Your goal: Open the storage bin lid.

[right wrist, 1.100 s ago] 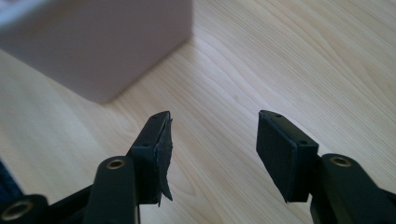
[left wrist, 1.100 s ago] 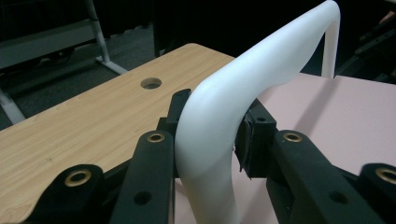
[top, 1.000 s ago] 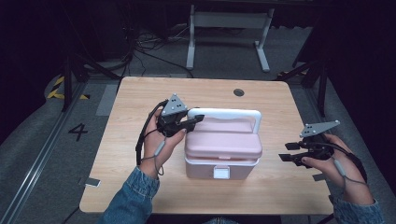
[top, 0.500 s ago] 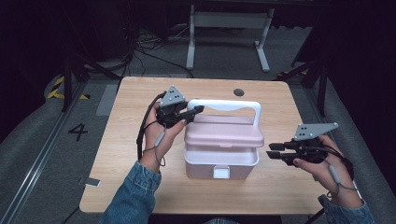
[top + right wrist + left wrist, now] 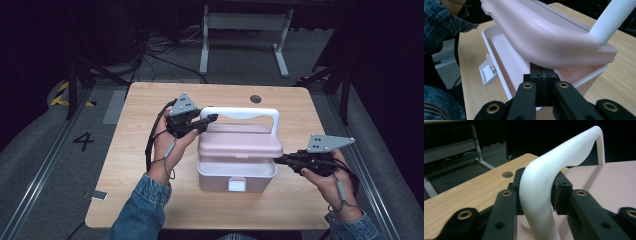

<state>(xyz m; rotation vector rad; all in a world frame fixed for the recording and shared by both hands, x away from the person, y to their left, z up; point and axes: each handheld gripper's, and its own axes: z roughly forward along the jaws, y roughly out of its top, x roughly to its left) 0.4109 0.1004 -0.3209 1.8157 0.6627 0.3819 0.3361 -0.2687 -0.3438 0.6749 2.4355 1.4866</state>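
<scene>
Left gripper (image 5: 536, 202): we clamp the white handle (image 5: 564, 157).
Right gripper (image 5: 543, 82): jaws closed, wedged under the raised pink lid (image 5: 544, 32).
Risk: we judge the lid could drop.

The pink box (image 5: 236, 160) stands mid-worktop (image 5: 130, 150), nearer the near edge, its raised lid (image 5: 544, 32) and white handle (image 5: 240, 114) blocking passage over it. The left tool (image 5: 212, 119) is clamped around the handle's corner; the right tool (image 5: 276, 159), jaws together, fills the gap under the lid. Bare worktop runs along the left and far edges.

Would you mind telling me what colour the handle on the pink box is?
The handle is white, clearest in the left gripper view, where the left gripper clamps it.
</scene>
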